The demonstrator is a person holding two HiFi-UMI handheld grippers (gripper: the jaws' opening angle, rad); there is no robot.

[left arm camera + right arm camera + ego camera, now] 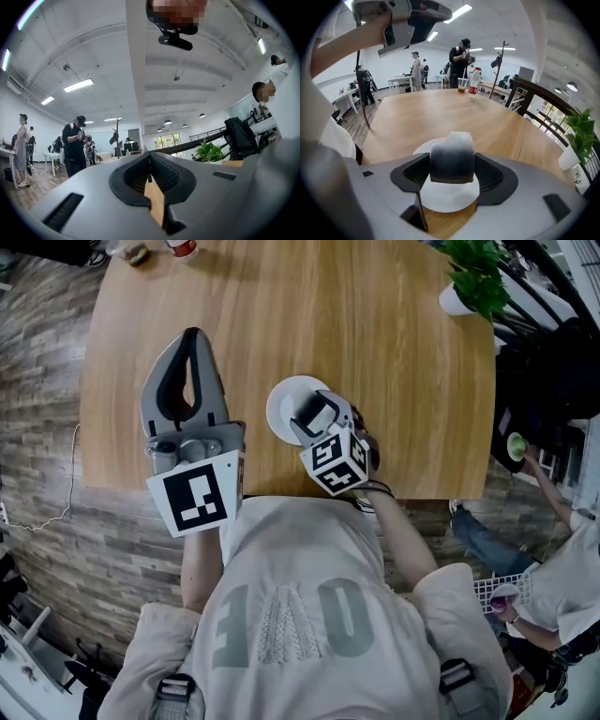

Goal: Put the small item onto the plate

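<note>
Right gripper (451, 164) fingers clamp the small grey item (452, 150) over the white plate (450, 201), probably for release; left gripper (149, 158) idles at 9 o'clock, fingers together.

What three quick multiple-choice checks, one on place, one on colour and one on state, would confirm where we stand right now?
1. The small item is: A lying released on the plate; B gripped in the right claw over the plate; C out of sight.
2. The plate is: A white; B blue; C black.
3. The left claw is: A wide open; B shut on the small item; C shut and empty.

Answers:
1. B: the right gripper view shows the item pinched between the claw's sides, with the plate beneath.
2. A: the head view and the right gripper view both show a white plate.
3. C: the tips meet with nothing between them.
</note>
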